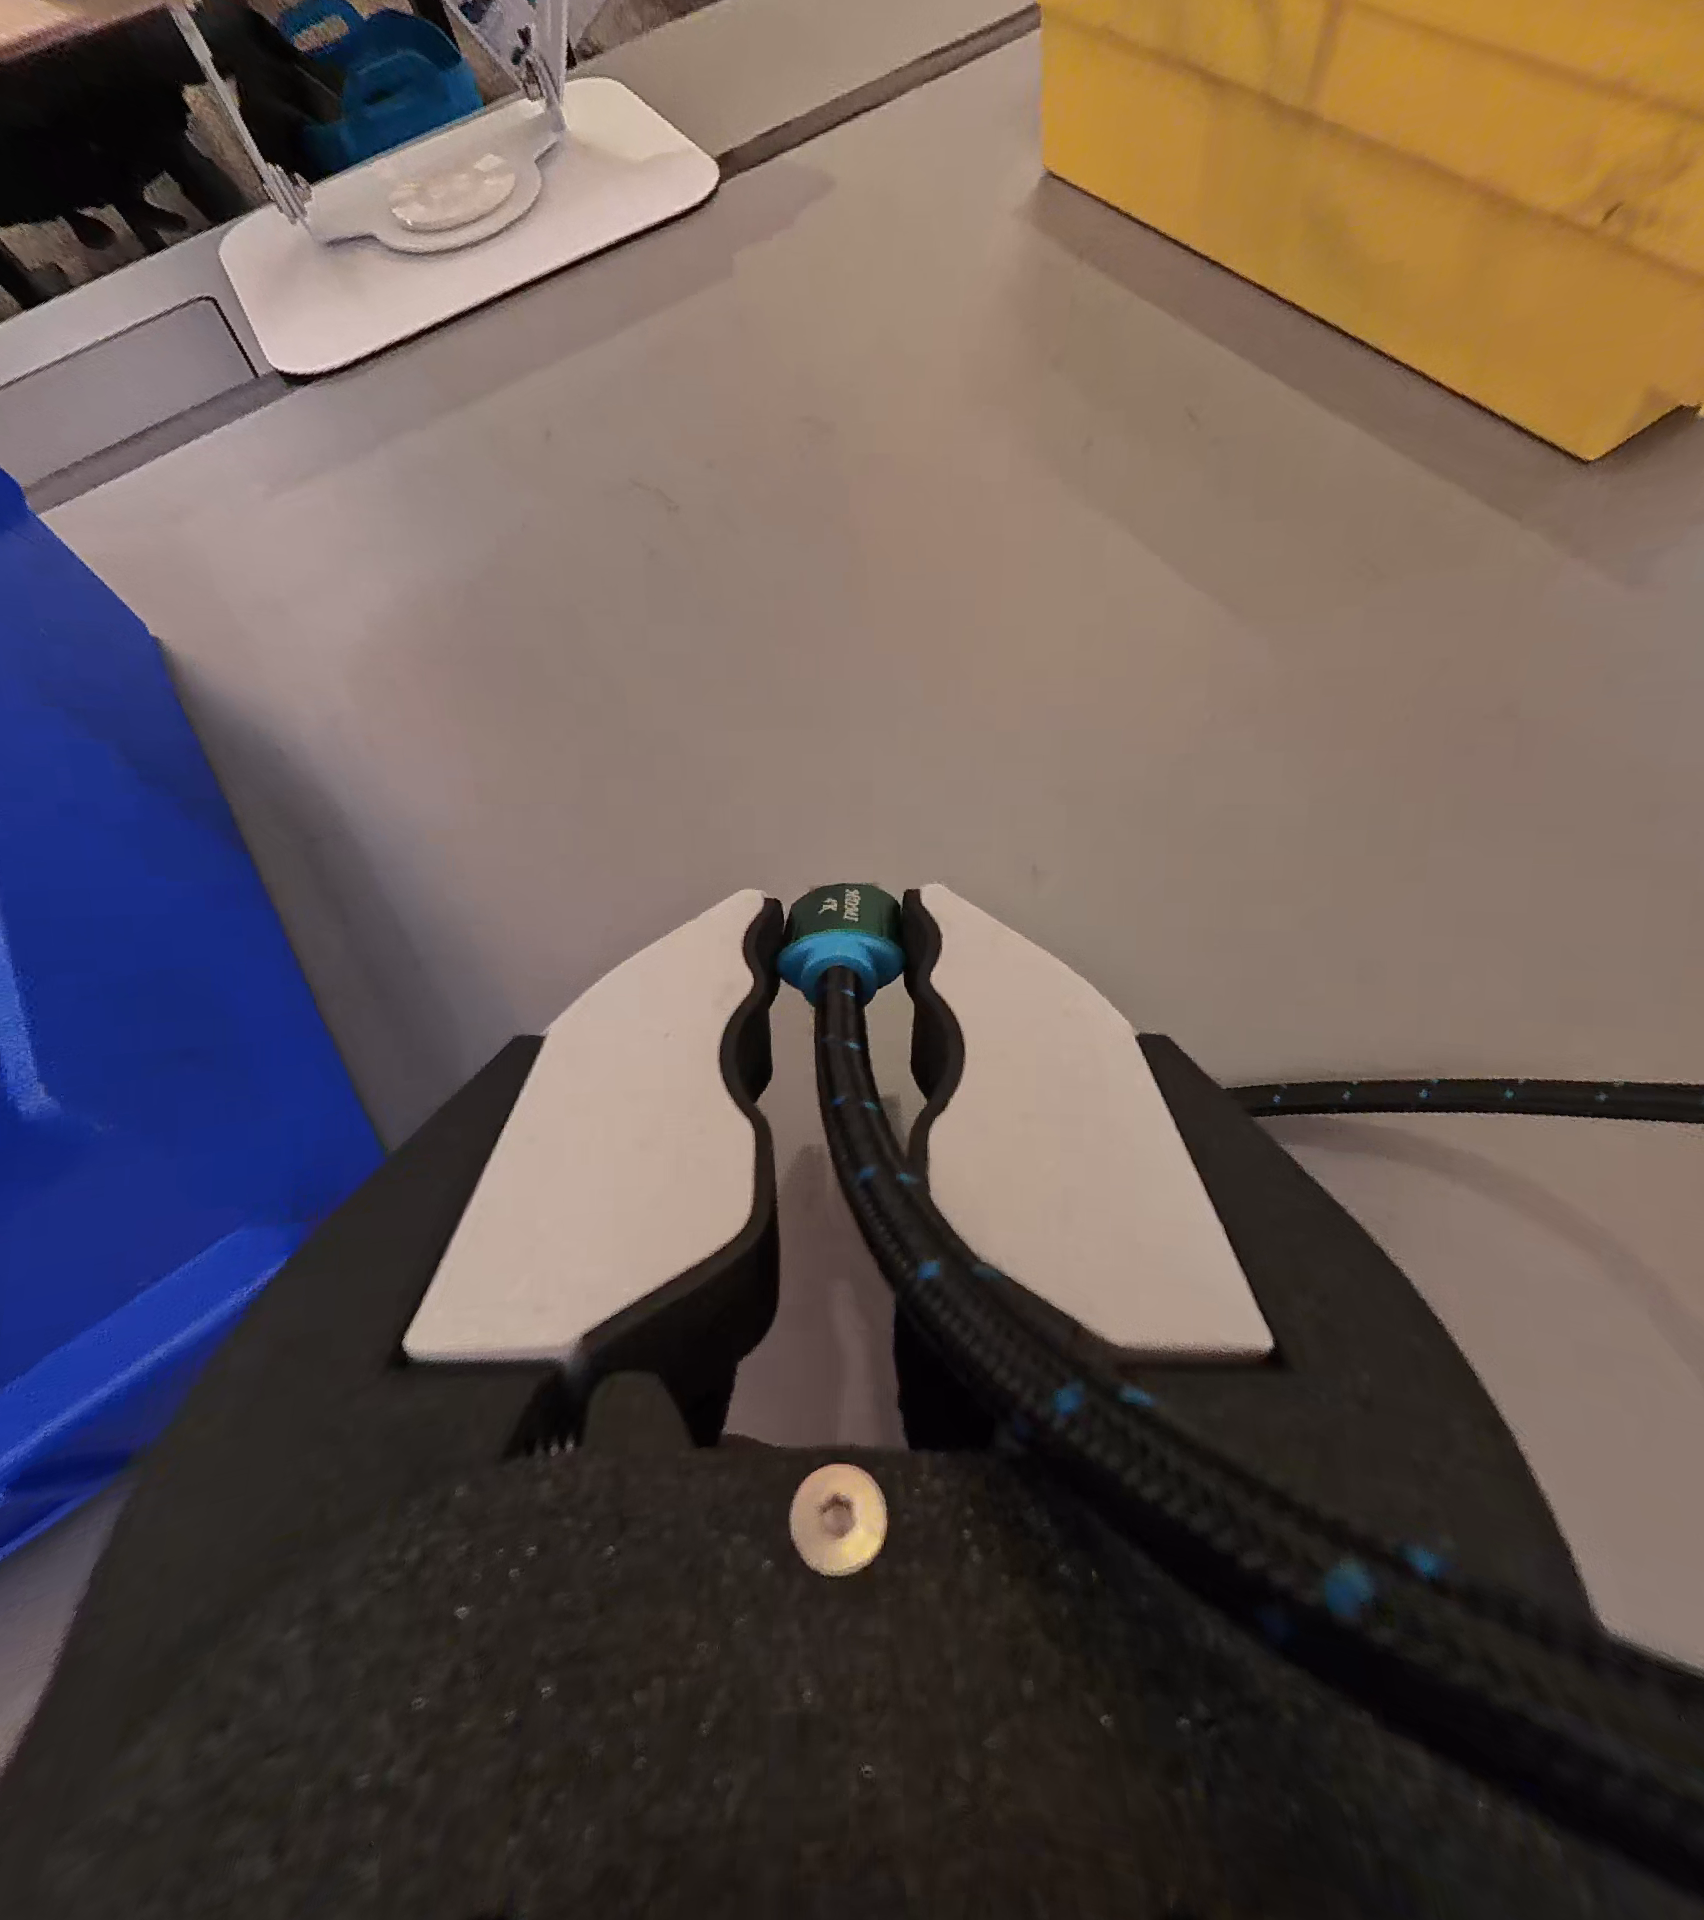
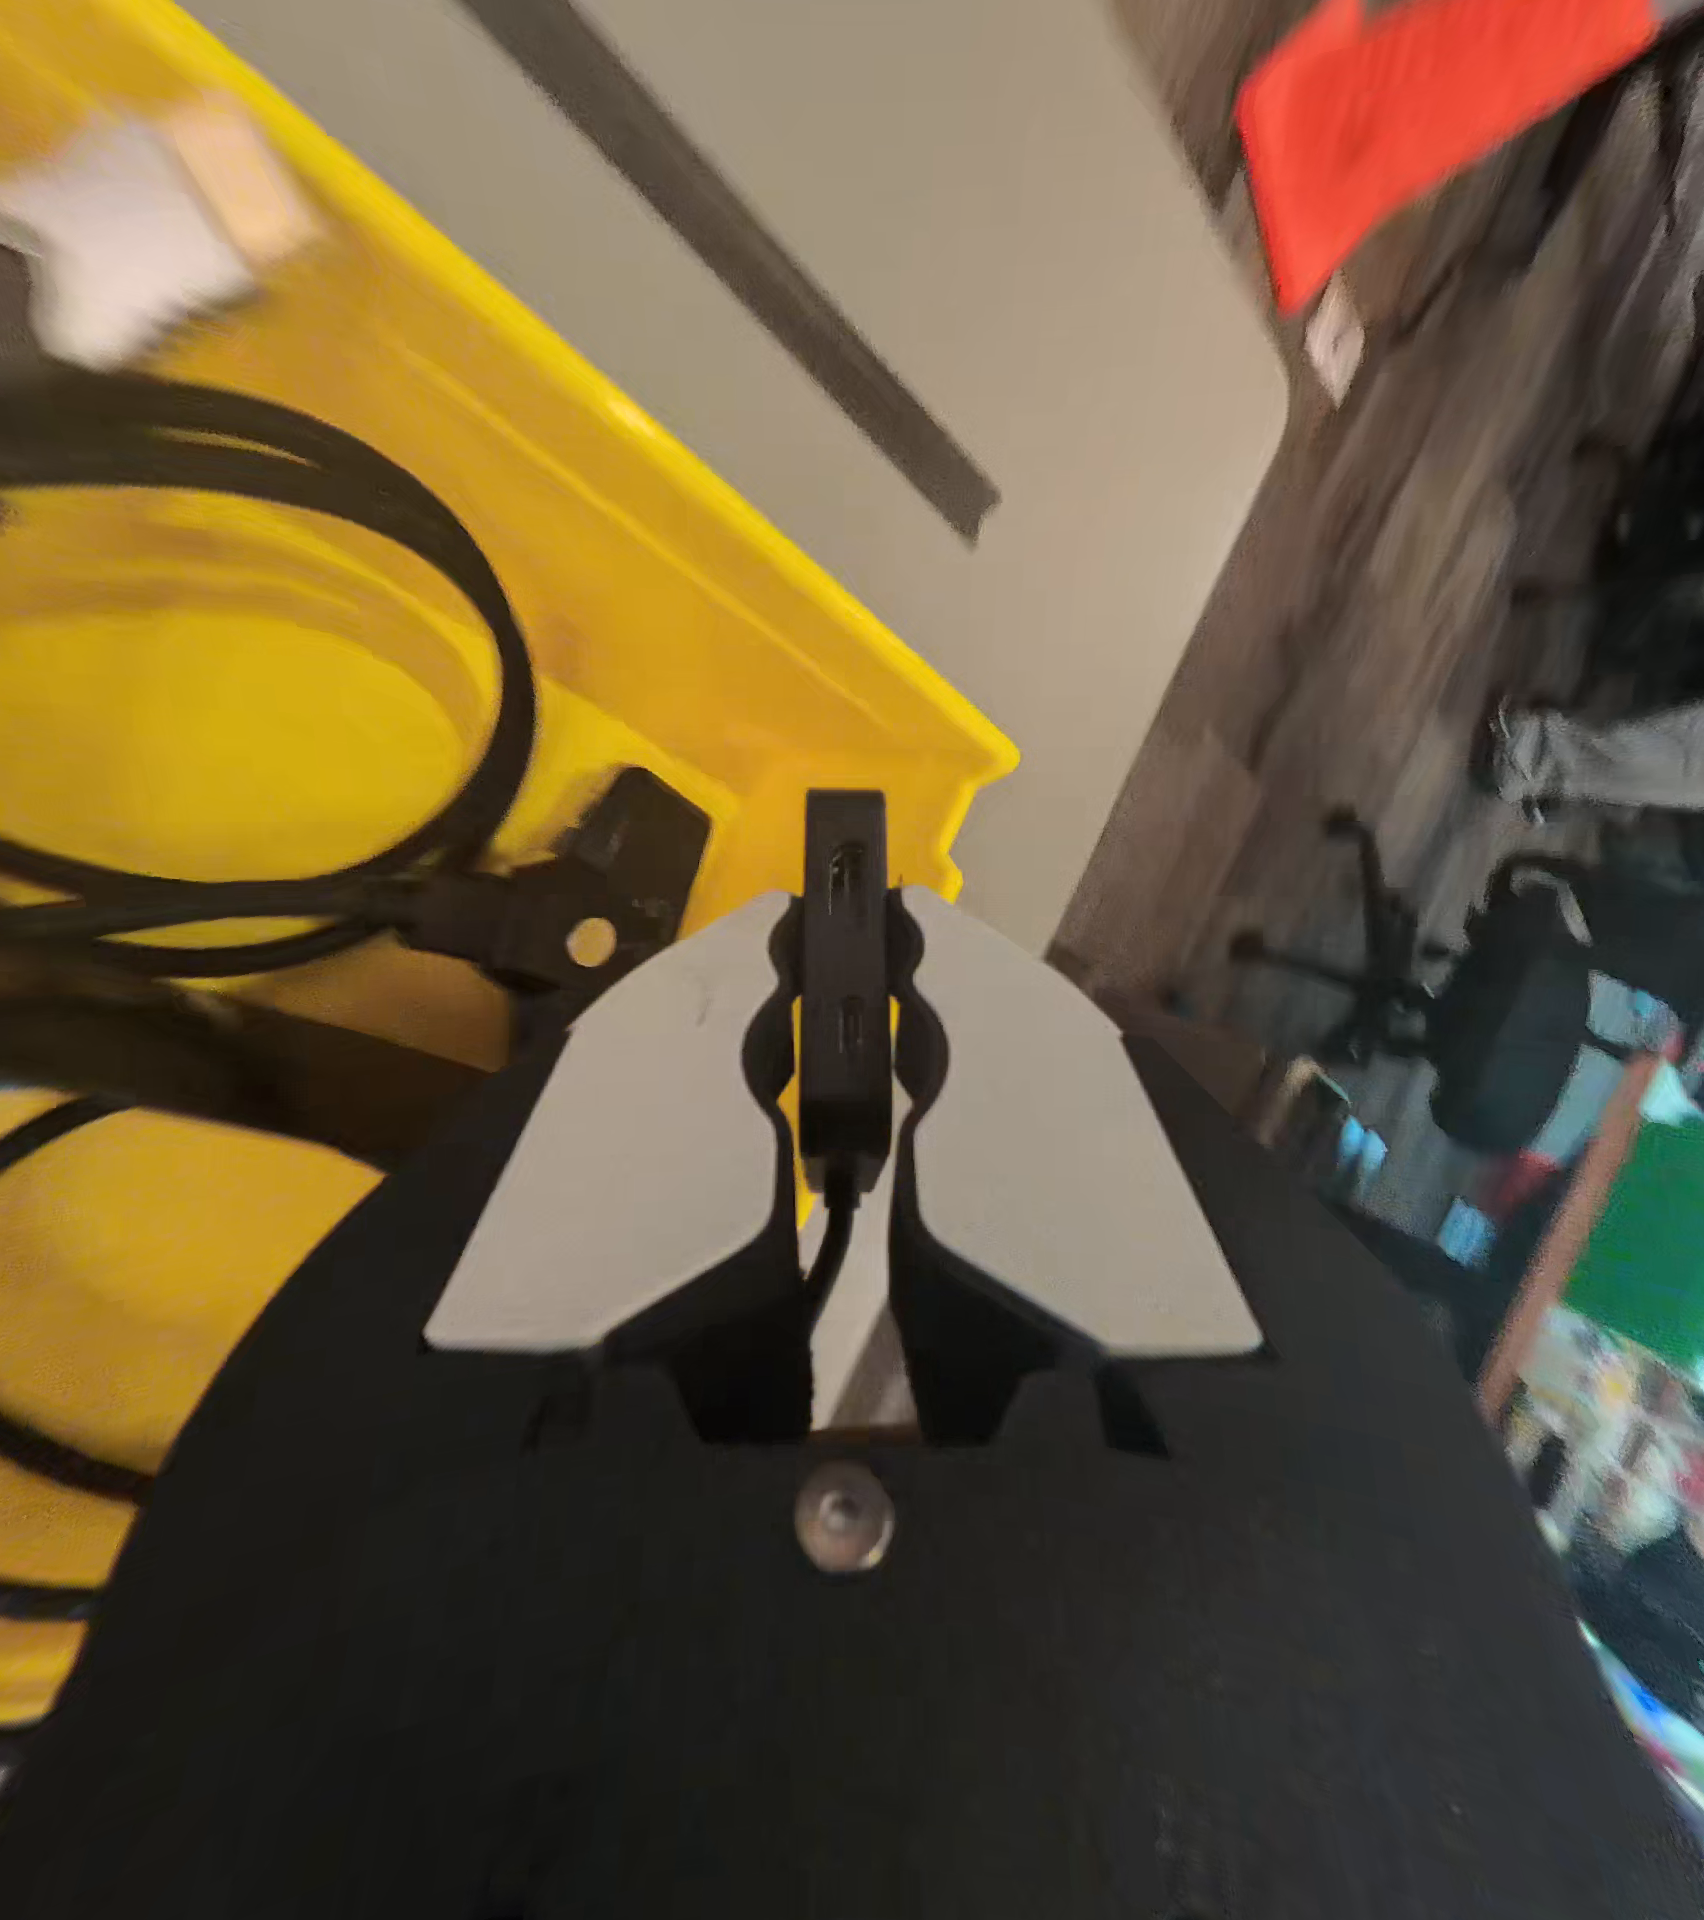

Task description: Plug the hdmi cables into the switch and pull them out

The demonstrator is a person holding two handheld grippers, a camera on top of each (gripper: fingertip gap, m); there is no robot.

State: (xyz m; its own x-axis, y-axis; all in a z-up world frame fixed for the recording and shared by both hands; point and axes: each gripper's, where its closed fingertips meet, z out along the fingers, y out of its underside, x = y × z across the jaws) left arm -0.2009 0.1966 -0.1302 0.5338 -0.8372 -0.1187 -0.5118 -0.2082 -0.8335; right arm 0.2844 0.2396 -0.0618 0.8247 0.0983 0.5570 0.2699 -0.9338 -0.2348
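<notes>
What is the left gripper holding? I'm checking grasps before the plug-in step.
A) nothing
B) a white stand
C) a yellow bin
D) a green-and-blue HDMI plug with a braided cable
D: the left gripper is shut on the plug, its braided cable trailing back between the fingers.

grey table | yellow bin | blue bin (room beyond blurred)
</notes>
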